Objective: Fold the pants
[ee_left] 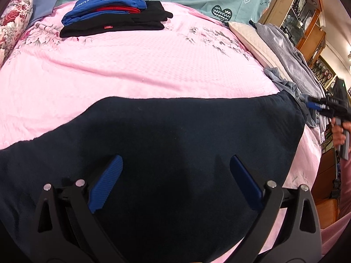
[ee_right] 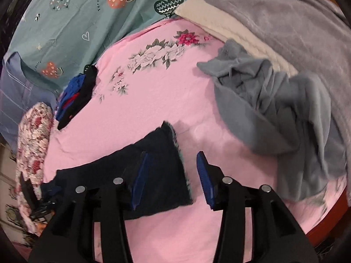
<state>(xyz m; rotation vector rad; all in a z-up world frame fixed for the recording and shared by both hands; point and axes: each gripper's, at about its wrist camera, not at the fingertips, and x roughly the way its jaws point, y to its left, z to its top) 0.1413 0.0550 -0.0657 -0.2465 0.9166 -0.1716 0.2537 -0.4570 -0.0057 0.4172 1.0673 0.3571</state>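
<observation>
Bedspread, pink with flower print, fills the ground ahead of and beneath both grippers; it is the folding surface. Pants, dark navy, lie flat on it directly under the left gripper and stretch away to that gripper's right, where one end reaches the right gripper; from the right wrist view the same pants sit under and to the left of the right gripper, the fuzzy-edged end lying between its fingers. Grey garment, crumpled, rests ahead and to the right of the right gripper, apart from the pants. Grey blanket and cream pillow lie farther off beyond it. Stack of folded clothes, blue, red and black, sits far ahead of the left gripper and slightly to its left. Left gripper: released, fingers spread wide above the cloth, gripping nothing. Right gripper: likewise released, jaws apart over the pants' end, nothing pinched. Judgement: the step in hand looks like taking hold of both ends for a fold. To do it well, each gripper should drop low enough to pinch all layers at the edge, avoid catching the bedspread beneath, and lift both ends evenly so the edges meet square. The grey garment is best left undisturbed.
</observation>
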